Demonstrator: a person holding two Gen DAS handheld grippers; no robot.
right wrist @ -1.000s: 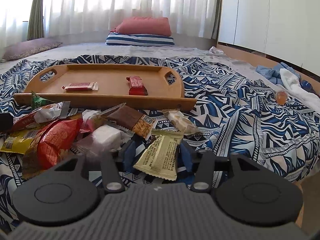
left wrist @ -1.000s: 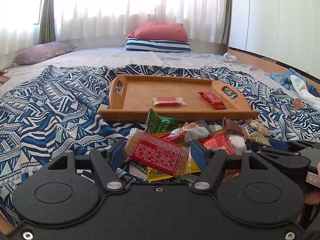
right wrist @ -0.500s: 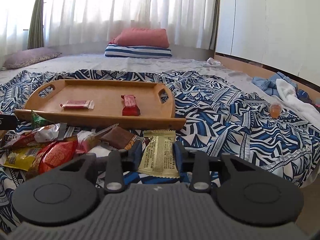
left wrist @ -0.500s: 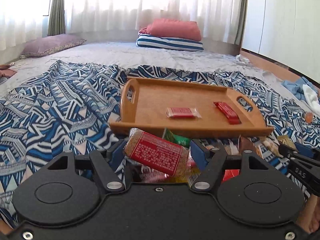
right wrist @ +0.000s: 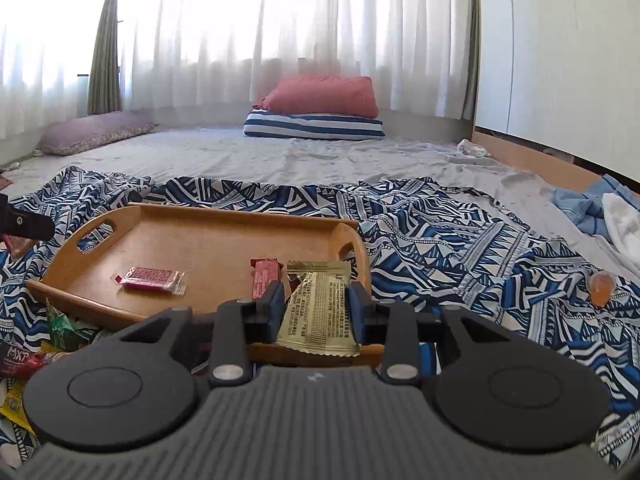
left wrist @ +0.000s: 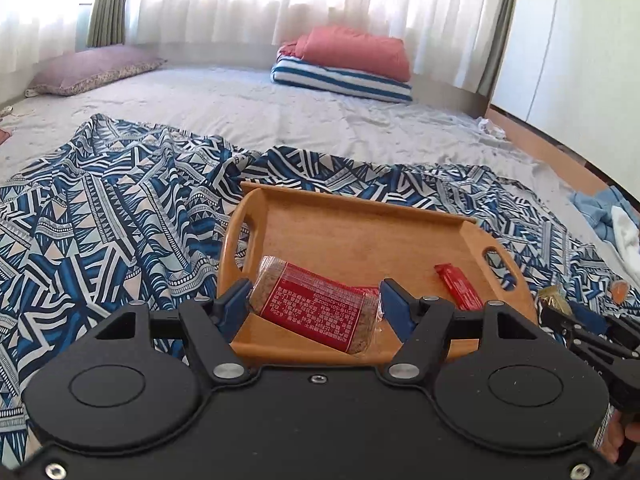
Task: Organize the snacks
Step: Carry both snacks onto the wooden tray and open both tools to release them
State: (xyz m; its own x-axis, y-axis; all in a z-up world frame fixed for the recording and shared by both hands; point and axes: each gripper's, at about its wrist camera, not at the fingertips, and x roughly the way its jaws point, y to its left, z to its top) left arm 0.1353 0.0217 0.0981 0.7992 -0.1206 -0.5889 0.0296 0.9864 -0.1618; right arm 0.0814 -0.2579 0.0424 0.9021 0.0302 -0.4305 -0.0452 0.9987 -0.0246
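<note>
Left gripper [left wrist: 314, 300]: we see its jaws closed against the two ends of a red-labelled snack bar [left wrist: 316, 314], which hangs tilted between them, above the near edge of the wooden tray [left wrist: 360, 236].

Right gripper [right wrist: 318, 306]: we see its jaws narrowed onto a pale green wrapper [right wrist: 318, 308], pinched at both sides and held upright over the tray's [right wrist: 208, 240] near right corner.

Tray: it rests on the blue patterned blanket [right wrist: 460, 240] spread over the bed, a cut-out handle at each short end.

Already in the tray: we count a small pink packet [right wrist: 154, 280] lying flat near the front left, and a red bar [right wrist: 264, 276] just left of the held wrapper, partly hidden behind the right gripper's left finger.

Loose snacks: a heap of wrappers [right wrist: 44, 344] lies on the blanket just in front of the tray's left corner; we cannot tell the individual items apart.

Elsewhere: an orange jelly cup [right wrist: 602, 288] stands on the blanket well to the right; a red pillow [right wrist: 324, 96] sits on a striped one by the curtains.
</note>
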